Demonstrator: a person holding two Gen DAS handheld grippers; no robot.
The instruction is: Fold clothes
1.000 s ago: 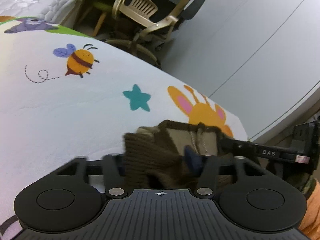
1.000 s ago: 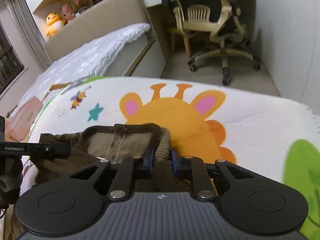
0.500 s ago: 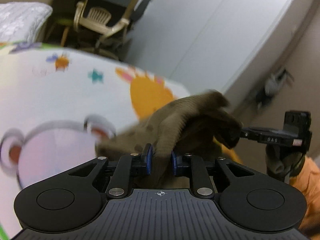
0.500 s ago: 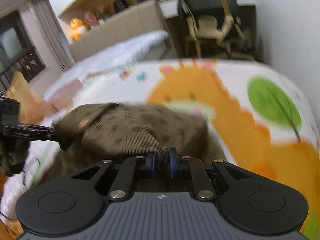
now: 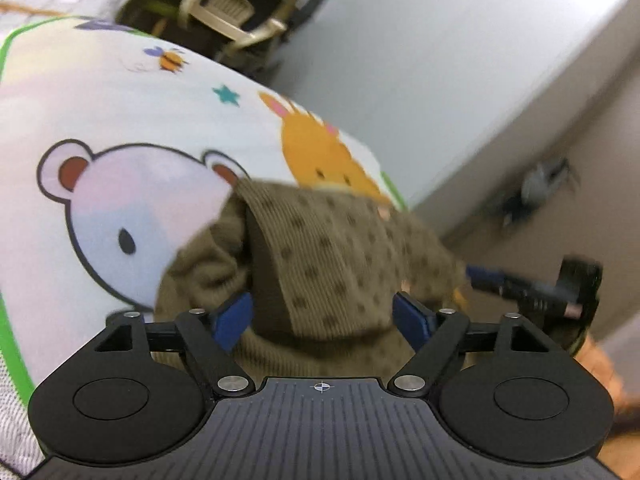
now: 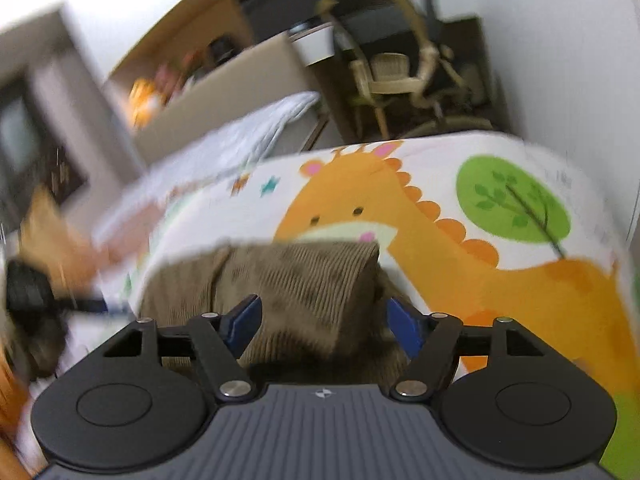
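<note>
The folded brown knit sweater [image 5: 320, 264] lay at twelve o'clock between both spread, empty grippers, left gripper [image 5: 322, 316] and right gripper [image 6: 320, 320], equally near on the animal-print mat [image 6: 460, 200].

One sweater [image 5: 320, 248], seemingly; two grippers [image 5: 322, 314].

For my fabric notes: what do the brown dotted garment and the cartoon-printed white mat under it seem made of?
Brown dotted garment: probably knitted wool or acrylic, matte; fine vertical ribs show. Cartoon-printed white mat: smooth, flat printed surface; cloth or foam, unclear.
</note>
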